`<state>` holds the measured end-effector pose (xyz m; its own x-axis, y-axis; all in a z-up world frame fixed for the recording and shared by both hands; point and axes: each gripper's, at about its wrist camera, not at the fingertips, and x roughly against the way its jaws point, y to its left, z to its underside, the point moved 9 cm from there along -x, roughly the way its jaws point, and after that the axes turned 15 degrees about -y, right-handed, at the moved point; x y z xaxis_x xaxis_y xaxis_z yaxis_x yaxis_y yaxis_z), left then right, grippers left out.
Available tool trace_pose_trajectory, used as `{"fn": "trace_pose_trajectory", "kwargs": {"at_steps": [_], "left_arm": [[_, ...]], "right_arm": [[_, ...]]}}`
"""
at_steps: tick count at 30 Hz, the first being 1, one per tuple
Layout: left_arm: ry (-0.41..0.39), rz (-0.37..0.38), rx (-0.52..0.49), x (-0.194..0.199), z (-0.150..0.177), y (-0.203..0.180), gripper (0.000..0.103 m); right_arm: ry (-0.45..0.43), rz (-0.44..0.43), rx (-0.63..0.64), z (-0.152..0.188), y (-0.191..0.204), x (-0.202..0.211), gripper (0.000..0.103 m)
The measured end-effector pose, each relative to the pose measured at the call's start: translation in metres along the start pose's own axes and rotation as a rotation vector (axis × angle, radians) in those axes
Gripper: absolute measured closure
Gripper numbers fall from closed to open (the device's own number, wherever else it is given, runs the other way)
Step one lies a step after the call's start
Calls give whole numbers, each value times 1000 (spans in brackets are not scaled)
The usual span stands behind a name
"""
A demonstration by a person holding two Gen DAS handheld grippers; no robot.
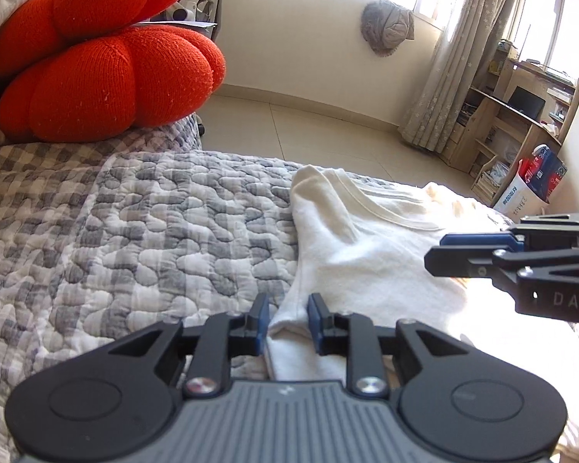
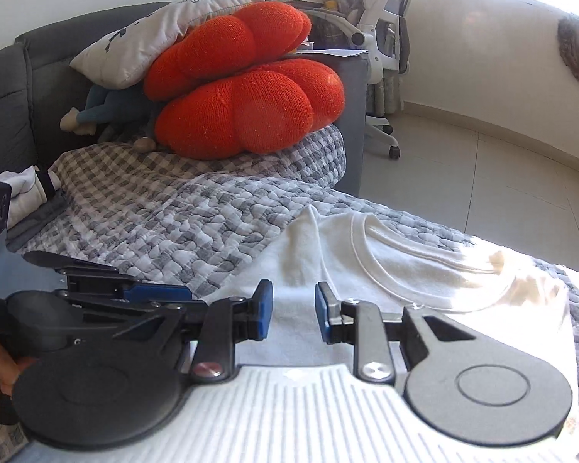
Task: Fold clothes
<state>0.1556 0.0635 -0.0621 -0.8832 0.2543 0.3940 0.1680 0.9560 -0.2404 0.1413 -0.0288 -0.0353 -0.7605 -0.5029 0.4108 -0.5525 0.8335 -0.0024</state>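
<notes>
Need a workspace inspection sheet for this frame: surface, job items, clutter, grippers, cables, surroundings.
Surface: grey-and-white quilted cover on a bed or sofa, lying fairly flat.
Job's things: white T-shirt spread on the cover, neckline facing away, one side already folded in.
Clutter: orange knitted cushions, a printed pillow on top, a soft toy behind them.
Grippers: left gripper open, fingers straddling a folded shirt edge; right gripper open above the shirt.
Cables: nothing seen.
Surroundings: tiled floor, office chair, curtains, wooden shelf desk.

Home bedroom: quilted bed, curtains.
</notes>
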Motion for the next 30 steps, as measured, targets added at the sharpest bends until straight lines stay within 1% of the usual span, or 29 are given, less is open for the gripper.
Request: {"fn": "trace_pose_trajectory", "kwargs": {"at_steps": [2,4,5,6,9,10,13,17,21,23,25,28,30], "left_arm": [[2,0,9,0,-1,1,79],[4,-3,14,2,0,1,78],[6,-4,16,3,0,2,78],[7,-7,18,4,0,2,78],[10,-14,32,11,-1,3,77],[16,-12,26,16,2,-2,77],[32,-7,7,32,11,-19,77],[53,-1,-19,52,22,-41,77],[74,6,-44,72,34,-63,73],[85,9,-56,82,40,-74,72],[123,-1,-85,88,55,-83,72],[74,-40,-180,100,60,-89,72],[75,-38,-128,108,62,-81,72]], "right_arm": [[67,-3,34,18,6,18,74],[146,17,55,44,5,38,74],[158,34,55,53,1,48,73],[150,48,20,59,-4,60,70],[123,91,-101,73,-22,100,70],[117,104,-126,77,-25,112,70],[120,130,-152,94,-25,143,70],[94,153,-187,116,-19,175,70],[71,198,-161,128,-13,191,69],[56,221,-168,130,-12,195,69],[50,239,-165,132,-11,198,69],[43,264,-159,135,-10,203,69],[42,276,-155,137,-10,207,69]]}}
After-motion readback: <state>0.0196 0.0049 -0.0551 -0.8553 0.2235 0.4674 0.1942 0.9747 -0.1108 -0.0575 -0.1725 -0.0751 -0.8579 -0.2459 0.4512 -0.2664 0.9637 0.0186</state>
